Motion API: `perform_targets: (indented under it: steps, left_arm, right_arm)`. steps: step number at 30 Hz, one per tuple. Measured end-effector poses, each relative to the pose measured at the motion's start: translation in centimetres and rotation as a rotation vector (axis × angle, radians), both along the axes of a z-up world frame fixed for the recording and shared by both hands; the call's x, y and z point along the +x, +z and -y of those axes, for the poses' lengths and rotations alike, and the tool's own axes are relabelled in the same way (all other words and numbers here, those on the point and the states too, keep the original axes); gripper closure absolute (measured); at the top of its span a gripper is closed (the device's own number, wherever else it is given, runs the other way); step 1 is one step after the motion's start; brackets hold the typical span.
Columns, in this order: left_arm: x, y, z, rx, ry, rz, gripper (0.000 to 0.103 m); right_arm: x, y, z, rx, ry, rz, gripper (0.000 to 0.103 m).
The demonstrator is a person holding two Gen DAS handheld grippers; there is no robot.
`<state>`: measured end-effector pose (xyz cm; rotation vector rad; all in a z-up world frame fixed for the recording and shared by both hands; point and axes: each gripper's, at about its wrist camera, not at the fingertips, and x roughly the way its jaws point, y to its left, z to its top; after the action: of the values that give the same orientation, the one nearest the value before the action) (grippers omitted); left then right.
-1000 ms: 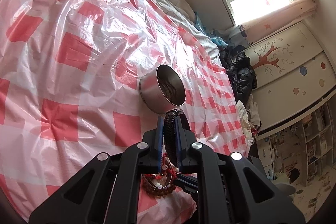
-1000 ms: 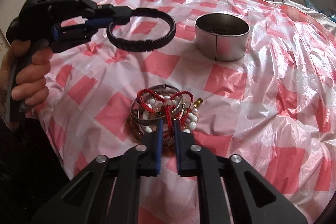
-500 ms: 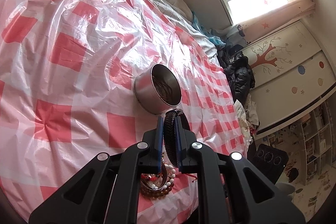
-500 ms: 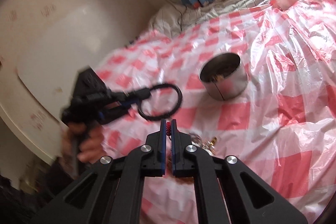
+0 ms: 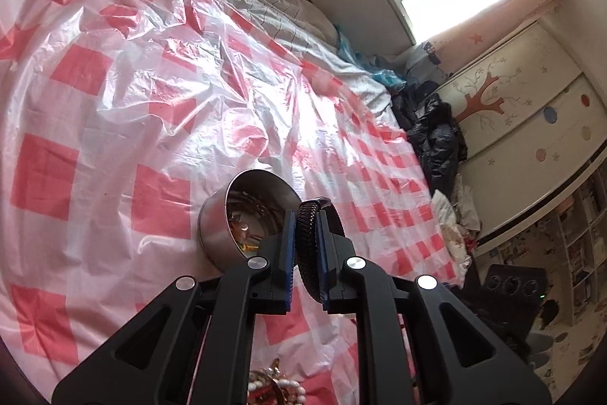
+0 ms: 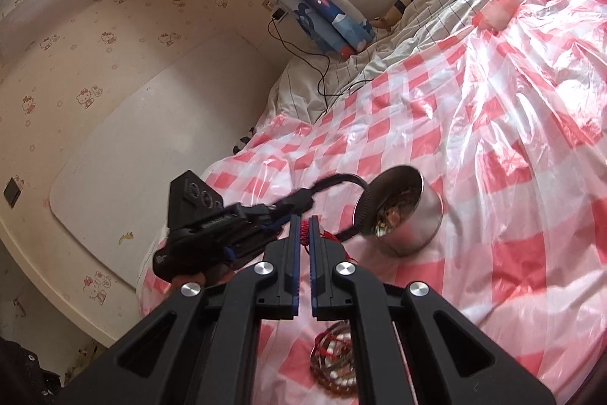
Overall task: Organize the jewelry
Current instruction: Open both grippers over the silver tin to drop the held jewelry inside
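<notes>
Left gripper [image 5: 305, 241] — clamping the black bracelet [image 5: 308, 245] — has advanced to the metal bowl [image 6: 411, 215]; right gripper [image 6: 303, 234] has lifted, pinching a red cord [image 6: 304, 232] — deposits pending.

Red-checked plastic sheet [image 5: 159, 124] over a bed, black clothes [image 5: 436, 135] beside a painted wardrobe [image 5: 531, 109].

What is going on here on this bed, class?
A person is sorting jewelry with two handheld grippers. The left gripper is shut on a black braided bracelet, holding it at the rim of the metal tin. The right gripper pinches a red cord. More beaded pieces lie on the checked plastic sheet.
</notes>
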<state>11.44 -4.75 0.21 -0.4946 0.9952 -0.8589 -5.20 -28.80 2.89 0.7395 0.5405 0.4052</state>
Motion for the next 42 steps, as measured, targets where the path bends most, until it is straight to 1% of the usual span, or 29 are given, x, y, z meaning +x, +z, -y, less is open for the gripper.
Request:
perform_targets:
  steps: [3, 5, 8, 10, 11, 14, 15, 16, 17, 18, 19, 20, 21, 22, 24, 25, 27, 29, 33, 36, 37, 39, 42]
  left_arm:
    - [1.0, -1.1, 2.5, 0.142, 0.018, 0.039, 0.093]
    - [1.7, -1.7, 3.1, 0.204, 0.041, 0.048, 0.093]
    - [1.9, -1.0, 2.6, 0.208, 0.071, 0.066, 0.091]
    - [1.8, -0.3, 2.2, 0.22, 0.078, 0.1, 0.085]
    - [1.9, -0.1, 1.9, 0.218, 0.086, 0.1, 0.082]
    - [2.1, 0.1, 0.7, 0.173, 0.113, 0.066, 0.078]
    - [2.1, 0.4, 0.2, 0.159, 0.126, 0.063, 0.078]
    - [2.0, 0.9, -0.6, 0.14, 0.141, 0.065, 0.074]
    - [1.8, 1.2, -1.1, 0.126, 0.149, 0.066, 0.072]
    - [1.6, 1.5, -1.7, 0.111, 0.155, 0.065, 0.069]
    - [1.4, 1.7, -2.1, 0.103, 0.16, 0.062, 0.065]
    - [1.1, 1.8, -2.6, 0.098, 0.165, 0.058, 0.063]
    - [0.7, 1.9, -3.0, 0.099, 0.166, 0.056, 0.062]
    - [0.3, 1.9, -3.5, 0.107, 0.167, 0.054, 0.06]
    - [-0.5, 1.6, -4.1, 0.127, 0.169, 0.046, 0.057]
    - [-0.9, 1.4, -4.5, 0.137, 0.168, 0.039, 0.056]
    - [-1.8, 1.0, -5.3, 0.15, 0.161, 0.026, 0.054]
    - [-3.0, 0.4, -6.2, 0.162, 0.154, 0.011, 0.052]
    - [-5.3, -1.0, -7.3, 0.192, 0.125, -0.02, 0.05]
    - [-6.6, -1.9, -7.2, 0.226, 0.093, -0.028, 0.049]
    - [-6.9, -2.3, -7.2, 0.23, 0.083, -0.038, 0.049]
    - [-7.9, -3.2, -6.9, 0.229, 0.062, -0.062, 0.049]
    - [-8.9, -3.9, -5.8, 0.233, 0.016, -0.077, 0.049]
  right_arm:
    - [1.6, 0.4, 0.5, -0.008, -0.012, 0.008, 0.098]
    - [3.1, 0.7, 0.7, -0.019, -0.016, 0.011, 0.098]
    - [5.4, 0.7, 0.6, -0.034, -0.013, 0.008, 0.098]
    - [6.9, 0.6, 0.2, -0.044, -0.004, 0.0, 0.098]
    - [7.5, 0.5, -0.1, -0.048, -0.001, -0.005, 0.098]
    - [8.8, -0.4, -0.8, -0.062, 0.012, -0.032, 0.098]
    - [9.4, -1.0, -1.0, -0.065, 0.025, -0.057, 0.098]
    - [10.1, -1.7, -1.3, -0.08, 0.029, -0.091, 0.098]
    - [10.8, -2.5, -1.6, -0.151, 0.006, -0.15, 0.098]
    - [11.2, -3.1, -1.6, -0.218, -0.03, -0.191, 0.098]
    - [11.4, -3.7, -1.3, -0.241, -0.053, -0.219, 0.094]
    - [11.4, -4.0, -1.0, -0.223, -0.062, -0.232, 0.086]
    - [11.1, -4.1, -0.5, -0.208, -0.09, -0.231, 0.064]
    - [10.6, -3.8, -0.1, -0.207, -0.123, -0.216, 0.054]
    - [9.5, -2.9, 0.6, -0.203, -0.153, -0.187, 0.054]
    - [8.9, -2.7, 0.9, -0.196, -0.167, -0.18, 0.052]
    - [7.6, -2.5, 1.4, -0.181, -0.189, -0.18, 0.047]
    - [6.2, -2.4, 1.6, -0.17, -0.192, -0.194, 0.047]
    - [2.2, -2.4, 0.9, -0.173, -0.205, -0.211, 0.034]
    - [-0.5, -3.1, -0.3, -0.192, -0.191, -0.235, 0.031]
    - [-1.3, -3.5, -0.8, -0.198, -0.188, -0.247, 0.028]
    - [-2.8, -4.7, -1.9, -0.193, -0.169, -0.276, 0.027]
    - [-3.5, -6.3, -3.4, -0.185, -0.126, -0.317, 0.027]
